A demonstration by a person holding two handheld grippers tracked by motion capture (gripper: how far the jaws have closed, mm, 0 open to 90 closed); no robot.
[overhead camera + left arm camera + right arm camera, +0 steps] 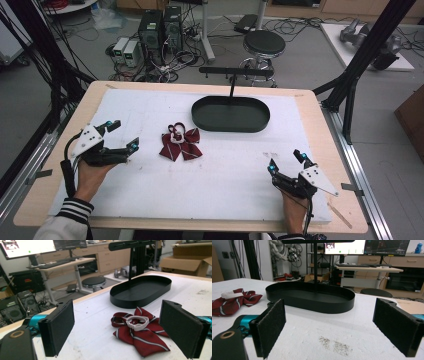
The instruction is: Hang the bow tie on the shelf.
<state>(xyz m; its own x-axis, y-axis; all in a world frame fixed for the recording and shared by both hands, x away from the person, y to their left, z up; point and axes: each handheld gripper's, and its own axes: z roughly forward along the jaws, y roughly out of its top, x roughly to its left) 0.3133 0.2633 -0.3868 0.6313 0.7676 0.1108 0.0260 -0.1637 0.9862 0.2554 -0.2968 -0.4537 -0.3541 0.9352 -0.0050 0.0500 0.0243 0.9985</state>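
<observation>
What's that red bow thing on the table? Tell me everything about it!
The bow tie is dark red cloth with thin pale stripes, folded into a bow with two tails below. A white band loops over its middle knot. It lies flat on the white table cover, just in front of the black oval tray, apart from it. Nothing grips it; the left tongs are open beside it.
</observation>
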